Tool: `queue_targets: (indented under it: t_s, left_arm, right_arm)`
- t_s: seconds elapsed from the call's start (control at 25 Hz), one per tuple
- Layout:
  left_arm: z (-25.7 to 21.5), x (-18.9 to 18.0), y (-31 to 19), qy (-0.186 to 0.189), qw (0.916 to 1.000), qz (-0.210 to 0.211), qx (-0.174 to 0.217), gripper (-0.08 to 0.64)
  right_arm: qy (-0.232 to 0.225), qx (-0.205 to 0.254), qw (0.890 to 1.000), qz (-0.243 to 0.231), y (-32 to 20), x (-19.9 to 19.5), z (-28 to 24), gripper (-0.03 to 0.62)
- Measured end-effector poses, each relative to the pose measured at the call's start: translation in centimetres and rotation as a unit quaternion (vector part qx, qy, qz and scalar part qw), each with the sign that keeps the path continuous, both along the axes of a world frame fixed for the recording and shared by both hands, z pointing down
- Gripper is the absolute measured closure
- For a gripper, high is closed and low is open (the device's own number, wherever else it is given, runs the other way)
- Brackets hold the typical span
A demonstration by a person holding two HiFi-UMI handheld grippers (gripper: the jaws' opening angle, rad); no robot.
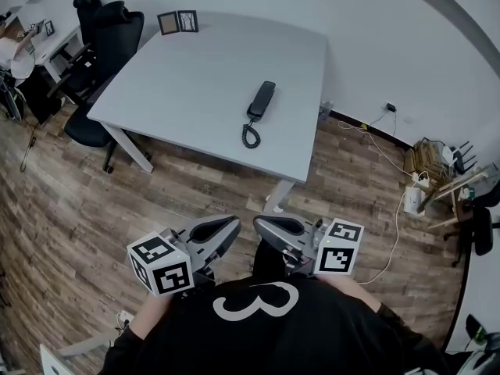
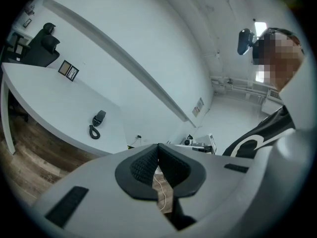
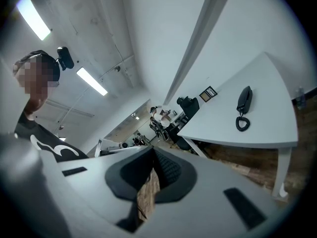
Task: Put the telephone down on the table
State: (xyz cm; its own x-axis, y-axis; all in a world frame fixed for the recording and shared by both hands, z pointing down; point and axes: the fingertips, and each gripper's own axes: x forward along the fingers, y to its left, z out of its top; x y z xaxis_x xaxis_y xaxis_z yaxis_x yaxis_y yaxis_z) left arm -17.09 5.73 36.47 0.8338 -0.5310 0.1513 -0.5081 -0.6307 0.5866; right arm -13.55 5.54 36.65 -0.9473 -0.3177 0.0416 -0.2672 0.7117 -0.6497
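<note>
The black telephone handset [image 1: 262,100] lies on the grey table [image 1: 195,76] near its front edge, its coiled cord curled at the near end. Both grippers hang close to the person's chest, well short of the table and above the wooden floor. My left gripper [image 1: 231,225] is shut with nothing between its pads. My right gripper [image 1: 261,226] is also shut and empty. The left gripper view shows the telephone [image 2: 97,119] far off beyond the left gripper [image 2: 158,148]. In the right gripper view the telephone [image 3: 243,101] lies on the table [image 3: 257,128], far from the right gripper [image 3: 152,153].
Two small picture frames [image 1: 178,22] stand at the table's far edge. Black office chairs [image 1: 109,30] sit at its left. Cables and a wooden rack [image 1: 433,162] lie along the right wall. Another person [image 1: 12,49] sits at a desk far left.
</note>
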Motion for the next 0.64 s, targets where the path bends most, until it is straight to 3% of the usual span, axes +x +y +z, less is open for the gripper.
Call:
queue_targets:
  t_s: [0.24,0.48,0.64]
  left_arm:
    - [0.2,-1.2,0.4,0.019,0.9996,-0.014,-0.018,0.548]
    - [0.7,-0.3,0.3,-0.010,0.9999,-0.010,-0.005,0.548]
    - [1.0,-0.8,1.2,-0.007,0.9999,-0.007,-0.006,0.548]
  right_arm:
    - [0.008,-0.006,1.000,-0.004,0.3,-0.7,0.1,0.584]
    - [0.013,-0.008,1.000,0.002,0.3,0.1,0.2,0.584]
    - [0.015,-0.007,1.000,0.006,1.0,-0.3,0.5,0.584]
